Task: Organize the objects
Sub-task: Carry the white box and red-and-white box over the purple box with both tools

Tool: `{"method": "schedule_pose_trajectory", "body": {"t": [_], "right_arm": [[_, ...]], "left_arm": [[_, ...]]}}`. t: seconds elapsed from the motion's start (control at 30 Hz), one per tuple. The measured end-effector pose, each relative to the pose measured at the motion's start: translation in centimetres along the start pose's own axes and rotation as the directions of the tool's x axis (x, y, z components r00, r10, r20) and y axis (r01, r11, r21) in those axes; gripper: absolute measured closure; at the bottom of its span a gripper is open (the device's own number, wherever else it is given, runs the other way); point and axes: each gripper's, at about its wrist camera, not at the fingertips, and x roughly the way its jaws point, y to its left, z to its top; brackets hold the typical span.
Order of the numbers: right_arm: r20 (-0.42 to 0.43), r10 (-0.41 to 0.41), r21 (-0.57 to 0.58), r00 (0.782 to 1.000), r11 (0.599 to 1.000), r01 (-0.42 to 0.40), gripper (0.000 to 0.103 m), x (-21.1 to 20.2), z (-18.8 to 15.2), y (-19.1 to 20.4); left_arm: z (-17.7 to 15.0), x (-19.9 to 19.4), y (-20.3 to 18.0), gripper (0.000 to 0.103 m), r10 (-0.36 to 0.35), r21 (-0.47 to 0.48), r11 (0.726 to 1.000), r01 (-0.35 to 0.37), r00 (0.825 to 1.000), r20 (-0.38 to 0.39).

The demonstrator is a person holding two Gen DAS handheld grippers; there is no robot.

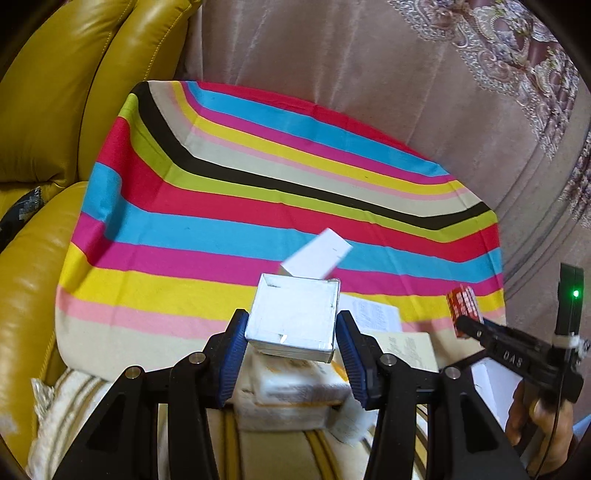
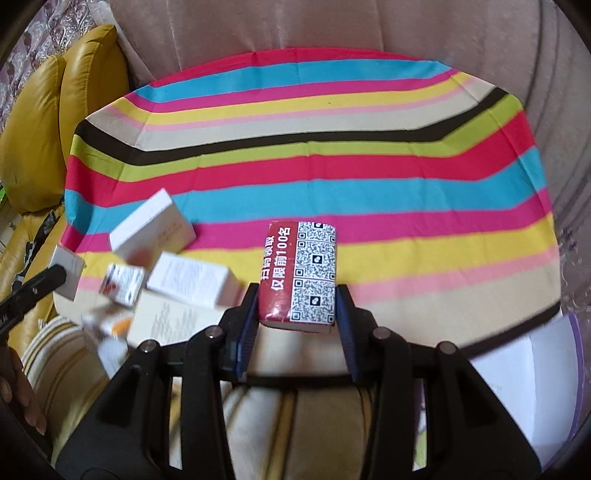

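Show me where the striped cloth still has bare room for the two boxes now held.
The striped cloth is bare across its far half and whole right side, bordered by the pink backrest and, at left, the yellow cushion. The near-left corner is crowded: loose white boxes piled beside the left tool, which holds the silver box. The right tool holds the red packet.

Right gripper (image 2: 297,295) clamps red QR-code pack (image 2: 299,273) above striped cloth (image 2: 332,166).

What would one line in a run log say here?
left gripper: holds silver box | right gripper: holds red QR packet | both above striped cloth
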Motion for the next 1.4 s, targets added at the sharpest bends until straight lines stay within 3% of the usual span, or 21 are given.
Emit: {"method": "schedule_pose_trajectory", "body": {"t": [0.47, 0.87, 1.1, 1.4], "right_arm": [[-0.020, -0.041, 0.099, 0.999, 0.994, 0.042, 0.059, -5.4, -6.3, -6.6], [-0.031, -0.112, 0.157, 0.993, 0.981, 0.116, 0.059, -8.4, -10.5, -12.0], [-0.051, -0.162, 0.203, 0.986, 0.964, 0.169, 0.059, -9.3, -12.8, -15.6], [-0.068, -0.236, 0.275, 0.969, 0.929, 0.246, 0.059, -10.4, -14.8, -20.1]], "left_arm": [[-2.9, -1.1, -7.1, 0.054, -0.078, 0.109, 0.991, 0.082, 0.996, -0.041], [-5.6, -0.9, -14.3, 0.054, -0.141, 0.226, 0.960, 0.165, 0.983, -0.119], [-7.4, -0.4, -18.4, 0.054, -0.177, 0.287, 0.932, 0.224, 0.968, -0.179], [-10.0, 0.4, -24.2, 0.054, -0.216, 0.388, 0.868, 0.309, 0.940, -0.264]]}}
